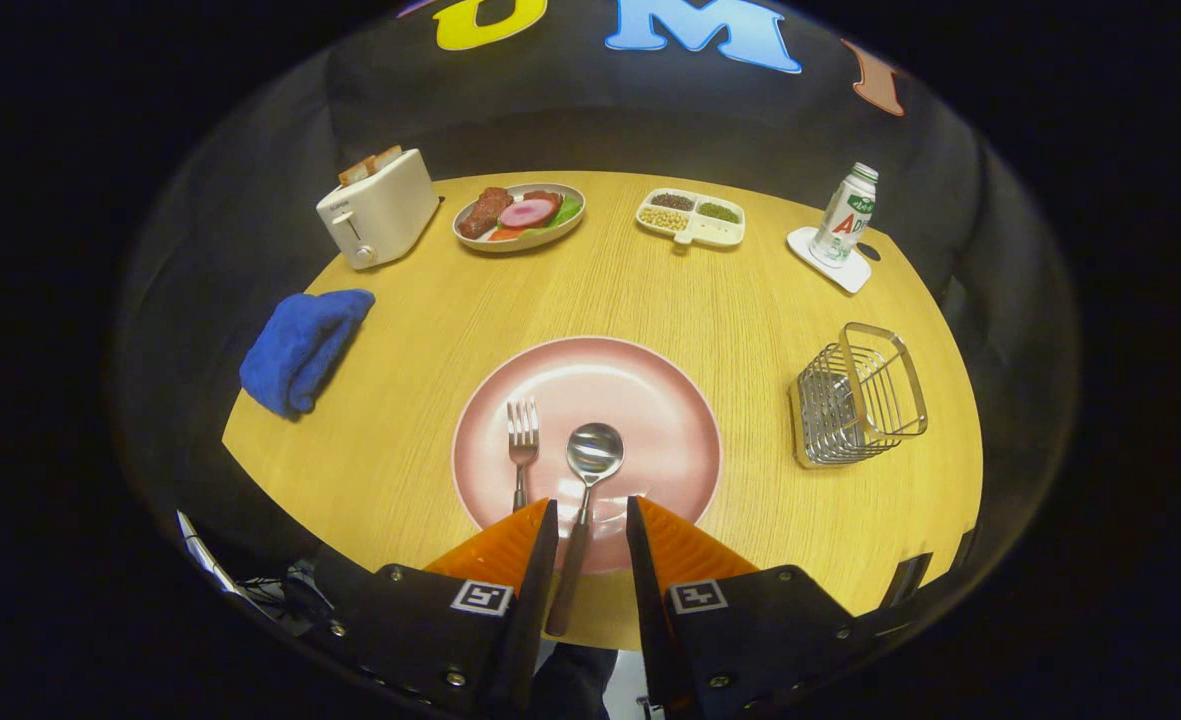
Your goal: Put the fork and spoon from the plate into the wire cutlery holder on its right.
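Note:
A pink plate (pixel 650 400) lies on the round wooden table just ahead of my fingers. On it rest a metal fork (pixel 522 440) and, to its right, a metal spoon (pixel 593 450), both with handles pointing back toward me. My gripper (pixel 591 512) is open above the plate's near rim. The spoon's brown handle (pixel 568 580) runs through the gap between the fingers without either finger pressing on it. The fork's handle passes under the left finger (pixel 540 535). The wire cutlery holder (pixel 858 395) stands upright to the right of the plate.
A folded blue cloth (pixel 302 345) lies left of the plate. Beyond it at the back stand a white toaster (pixel 378 208), a dish of food (pixel 518 215), a divided snack tray (pixel 691 217) and a bottle on a coaster (pixel 845 215). The table's edge (pixel 350 545) curves close by.

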A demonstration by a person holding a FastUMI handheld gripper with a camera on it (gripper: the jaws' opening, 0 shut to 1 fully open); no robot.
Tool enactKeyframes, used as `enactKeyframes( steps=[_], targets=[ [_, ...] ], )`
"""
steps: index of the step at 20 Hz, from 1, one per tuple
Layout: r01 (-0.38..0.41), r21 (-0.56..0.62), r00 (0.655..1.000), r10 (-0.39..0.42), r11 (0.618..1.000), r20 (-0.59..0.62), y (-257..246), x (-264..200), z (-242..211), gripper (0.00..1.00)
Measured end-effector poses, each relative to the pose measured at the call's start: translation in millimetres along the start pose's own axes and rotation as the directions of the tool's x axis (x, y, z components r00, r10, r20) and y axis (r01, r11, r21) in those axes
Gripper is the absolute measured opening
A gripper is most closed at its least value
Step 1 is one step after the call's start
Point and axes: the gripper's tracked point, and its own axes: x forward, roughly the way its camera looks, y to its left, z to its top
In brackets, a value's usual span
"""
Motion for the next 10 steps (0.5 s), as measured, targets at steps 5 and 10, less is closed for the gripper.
enactKeyframes(
  steps=[5,10],
  targets=[
    [0.013,0.034,0.998,-0.01,0.999,-0.063,0,22,-15,0.43],
    [0.016,0.043,0.994,-0.011,0.999,-0.11,-1,33,-27,0.43]
  ],
)
